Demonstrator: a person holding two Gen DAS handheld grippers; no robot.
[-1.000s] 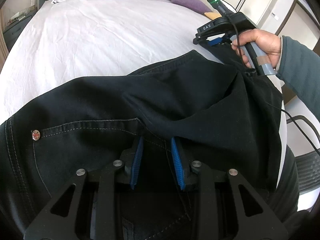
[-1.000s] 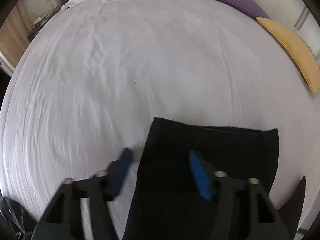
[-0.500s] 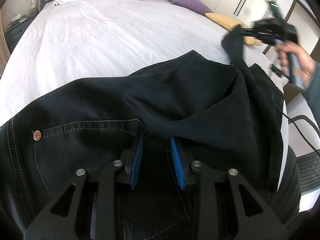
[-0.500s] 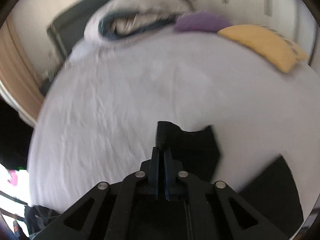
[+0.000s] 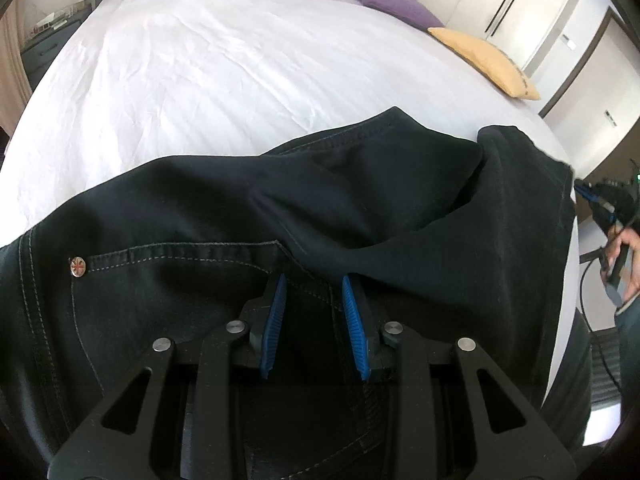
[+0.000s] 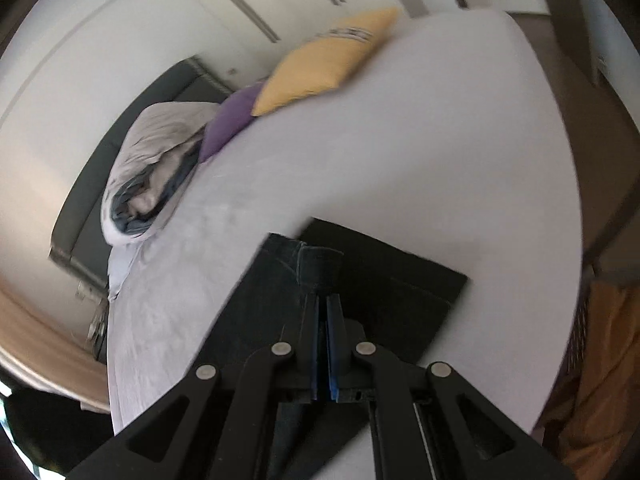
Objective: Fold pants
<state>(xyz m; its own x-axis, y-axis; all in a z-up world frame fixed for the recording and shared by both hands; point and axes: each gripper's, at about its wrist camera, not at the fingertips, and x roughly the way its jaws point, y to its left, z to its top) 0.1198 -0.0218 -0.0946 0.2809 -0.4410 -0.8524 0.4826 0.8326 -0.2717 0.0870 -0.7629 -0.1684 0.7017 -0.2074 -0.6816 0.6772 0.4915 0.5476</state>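
I have dark pants point(image 5: 320, 208) on the bed point(image 5: 240, 80): soft, heavy denim. My right gripper point(image 6: 323, 308) pinches a hem at twelve o'clock; my left gripper point(image 5: 312, 304), narrow, grips the seat seam

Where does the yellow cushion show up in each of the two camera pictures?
Left wrist view: the yellow cushion lies at the upper right, near the far edge of the white bed.
Right wrist view: the picture is tilted; the cushion sits top centre, again at the bed's edge.
Shared landmark: the purple cushion lies right beside it in both.
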